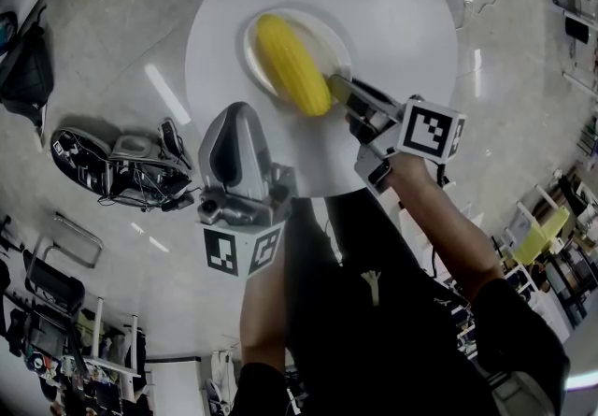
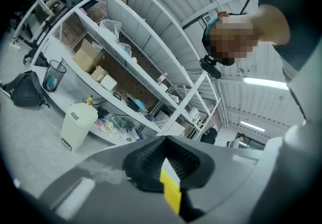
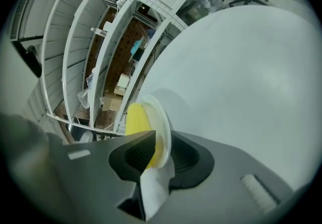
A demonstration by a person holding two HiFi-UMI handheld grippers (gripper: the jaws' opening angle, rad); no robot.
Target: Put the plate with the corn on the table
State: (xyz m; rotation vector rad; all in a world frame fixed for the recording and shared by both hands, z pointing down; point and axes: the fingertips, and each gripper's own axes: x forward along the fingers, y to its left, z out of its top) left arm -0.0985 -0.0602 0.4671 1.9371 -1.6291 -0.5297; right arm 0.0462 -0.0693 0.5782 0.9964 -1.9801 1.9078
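One plate (image 1: 329,42) with one cob of corn (image 1: 291,64) is over the single round white bench (image 1: 402,12), its near right rim pinched in the right claw (image 1: 348,92). The left claw (image 2: 168,166) is pressed together, empty, at the bench's near left edge

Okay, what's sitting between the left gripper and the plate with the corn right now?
Nothing. In the head view, only a bare stretch of white table separates the left gripper from the plate holding the corn.
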